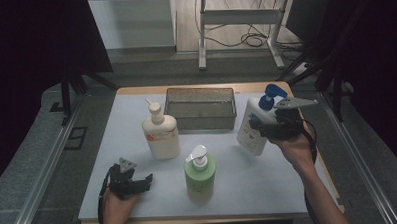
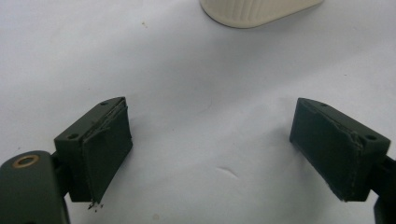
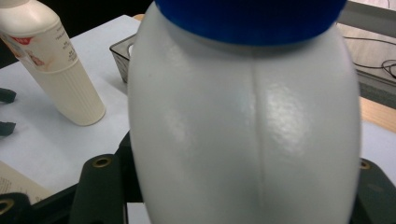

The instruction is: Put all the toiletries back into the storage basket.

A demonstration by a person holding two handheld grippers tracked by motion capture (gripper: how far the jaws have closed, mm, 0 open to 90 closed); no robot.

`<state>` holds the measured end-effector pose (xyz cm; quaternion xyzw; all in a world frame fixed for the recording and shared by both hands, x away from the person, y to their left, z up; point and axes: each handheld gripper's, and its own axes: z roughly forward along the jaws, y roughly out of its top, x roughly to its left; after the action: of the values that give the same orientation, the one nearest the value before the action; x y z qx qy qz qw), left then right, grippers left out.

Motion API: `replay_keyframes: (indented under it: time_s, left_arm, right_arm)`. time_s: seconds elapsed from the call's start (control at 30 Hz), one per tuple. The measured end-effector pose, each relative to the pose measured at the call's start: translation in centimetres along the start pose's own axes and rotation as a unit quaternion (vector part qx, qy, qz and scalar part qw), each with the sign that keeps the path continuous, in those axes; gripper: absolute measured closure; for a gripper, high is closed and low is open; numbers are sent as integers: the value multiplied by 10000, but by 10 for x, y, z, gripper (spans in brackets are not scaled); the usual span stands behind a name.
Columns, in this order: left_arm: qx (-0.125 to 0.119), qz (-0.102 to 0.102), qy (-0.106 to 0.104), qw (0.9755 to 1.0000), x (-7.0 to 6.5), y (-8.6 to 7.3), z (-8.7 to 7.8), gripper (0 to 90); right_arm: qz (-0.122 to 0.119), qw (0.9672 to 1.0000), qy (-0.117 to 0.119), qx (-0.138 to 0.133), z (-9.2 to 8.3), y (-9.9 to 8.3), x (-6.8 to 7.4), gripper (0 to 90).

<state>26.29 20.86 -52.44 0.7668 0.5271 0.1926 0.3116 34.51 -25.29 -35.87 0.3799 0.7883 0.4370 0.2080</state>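
Note:
A white bottle with a blue pump [image 1: 254,122] leans with its top to the right at the table's right side. My right gripper [image 1: 261,129] is shut on its body, a hand behind it. In the right gripper view the white bottle [image 3: 243,126] hides the jaws, its blue collar at the top. I cannot tell whether its base touches the mat. My left gripper [image 1: 145,182] rests low at the front left, open, with nothing between its fingers. In its own view the left gripper [image 2: 210,116] has bare mat between wide jaws.
A cream bottle [image 1: 160,133] stands left of centre, its base [image 2: 252,11] ahead of the left jaws. A green bottle with a white pump [image 1: 200,174] stands at the front middle. A dark tray [image 1: 201,108] sits at the back. The white mat [image 1: 269,184] covers the table.

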Motion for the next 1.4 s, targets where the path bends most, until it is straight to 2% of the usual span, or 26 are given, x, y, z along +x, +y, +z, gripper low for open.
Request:
replay_keyframes:
  time_s: [0.43, 0.93, 1.4]
  left_arm:
    - [-2, 0, 2, 10000, 0, 0, 0, 120]
    - [-6, 0, 6, 10000, 0, 0, 0, 120]
    - [-7, -6, -6, 10000, 0, 0, 0, 120]
  right_arm:
    - [-195, 9998, 30, -66, 7, 24, 12, 378]
    - [-254, 9996, 88, -94, 27, 47, 24, 378]
    - [-345, 9992, 107, -143, 50, 75, 40, 378]
